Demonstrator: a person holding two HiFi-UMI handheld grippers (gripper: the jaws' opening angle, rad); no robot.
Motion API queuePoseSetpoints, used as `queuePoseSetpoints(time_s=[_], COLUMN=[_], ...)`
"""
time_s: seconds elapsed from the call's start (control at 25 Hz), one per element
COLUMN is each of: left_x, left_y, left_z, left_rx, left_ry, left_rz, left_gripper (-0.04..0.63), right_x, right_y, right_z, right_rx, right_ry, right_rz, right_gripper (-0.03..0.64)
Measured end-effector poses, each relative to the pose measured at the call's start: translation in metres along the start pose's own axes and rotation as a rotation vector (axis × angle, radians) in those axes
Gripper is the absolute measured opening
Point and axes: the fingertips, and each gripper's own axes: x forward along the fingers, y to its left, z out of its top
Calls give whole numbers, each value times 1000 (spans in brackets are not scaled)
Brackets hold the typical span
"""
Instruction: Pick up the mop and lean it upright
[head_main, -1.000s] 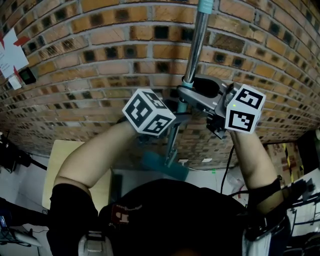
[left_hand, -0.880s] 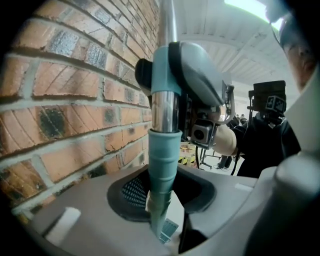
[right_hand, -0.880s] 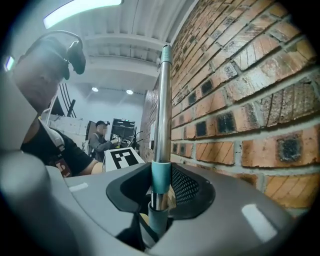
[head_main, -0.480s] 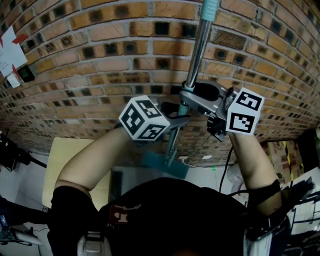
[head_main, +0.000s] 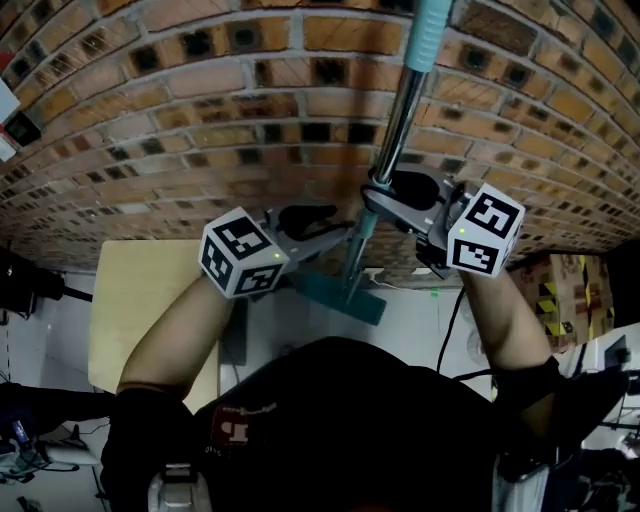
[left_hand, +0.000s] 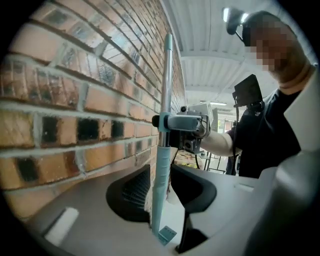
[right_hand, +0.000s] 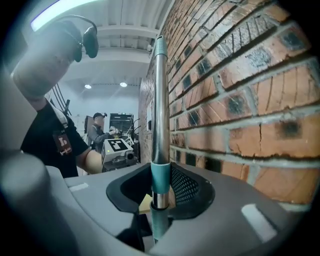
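Observation:
The mop stands nearly upright against the brick wall (head_main: 200, 90). Its pole (head_main: 398, 115) is silver with a teal top, and its teal head (head_main: 340, 297) is down near the floor. My right gripper (head_main: 385, 195) is shut on the pole at a teal collar (right_hand: 160, 177). Lower down, my left gripper (head_main: 335, 228) is shut on the pole's teal lower section (left_hand: 161, 190). In the left gripper view the right gripper (left_hand: 182, 121) shows clamped higher on the pole (left_hand: 166, 100). The left gripper's marker cube (right_hand: 116, 146) shows in the right gripper view.
The brick wall runs directly behind the pole. A pale yellow tabletop (head_main: 140, 310) lies low at the left. A box with yellow-black markings (head_main: 555, 290) sits at the right. A person (right_hand: 100, 131) stands far back in the room. A cable (head_main: 455, 320) hangs by my right arm.
My left gripper has moved left and lower, with its cube now farther from the pole. The right gripper stays on the pole, and the mop stands slightly straighter.

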Motion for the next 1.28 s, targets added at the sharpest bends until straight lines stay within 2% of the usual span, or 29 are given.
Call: queuePoseSetpoints(time_s=[0.16,0.28,0.48,0.68,0.92,1.08,1.28], left_x=[-3,-4,5,15,32,38,41], left_y=[11,18,23,15,6,1,-2], left_z=[-40,-67,-124,-180,-234,-257,-278], left_rx=[-26,-60,-169,-298,-351,-382,-410], left_ry=[-62,-122,-167,-148,-108,-99,-82], left_rz=[64,111,111,89,81,70,64], left_gripper=[112,13,2,2,2,2,2], right_x=[9,18,35,53,65,73,83], right_y=[-6,-11,-18,-17,-15,-13,-11], right_z=[-54,-98,-180,-267,-365,-409,-437], right_rx=[13,20,55,116,149,150,111], right_ry=[31,60,134,215,305,355,397], right_rz=[3,4,14,35,65,106,184], right_gripper=[127,127,129,129,129,127,129])
